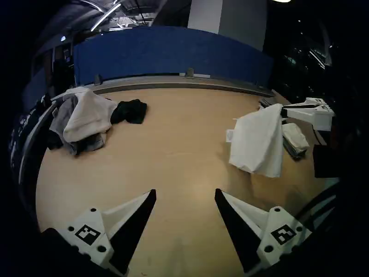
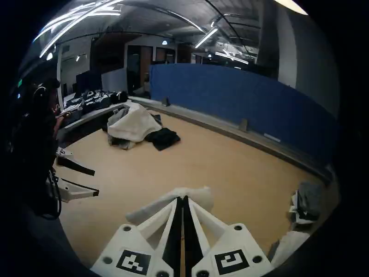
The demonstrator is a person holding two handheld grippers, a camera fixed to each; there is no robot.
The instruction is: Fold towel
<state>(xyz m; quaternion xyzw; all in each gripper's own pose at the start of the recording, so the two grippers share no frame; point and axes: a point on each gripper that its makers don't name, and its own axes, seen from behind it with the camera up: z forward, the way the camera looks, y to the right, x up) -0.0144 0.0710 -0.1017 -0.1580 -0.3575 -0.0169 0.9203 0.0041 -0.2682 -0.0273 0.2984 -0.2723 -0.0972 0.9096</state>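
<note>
- towel (image 1: 258, 143), white, hangs in a loose drape from the right gripper (image 1: 288, 112) near the right edge of the worktop (image 1: 184, 138); whether its lower hem touches the wood cannot be told.
- in the right gripper view, the right gripper (image 2: 183, 198) has its two fingers pressed together with the towel (image 2: 203, 194) pinched between them, the cloth bunching out to either side of the tips.
- left gripper (image 1: 185, 191) is spread wide with nothing between its fingers, and hovers over bare wood at the near edge of the worktop; the towel lies ahead of it and off to its right, well apart.
- in the right gripper view, the left gripper (image 2: 96, 182) shows at the left side, fingers parted, held by a person in dark clothing.
- a heap of white and grey cloths (image 1: 87, 120) sits at the far left corner of the worktop, with a black cloth (image 1: 131, 111) just beside it.
- a small stack of folded cloths (image 1: 295, 138) lies at the right edge, just behind the hanging towel.
- a blue partition (image 1: 170, 51) runs along the far edge.
</note>
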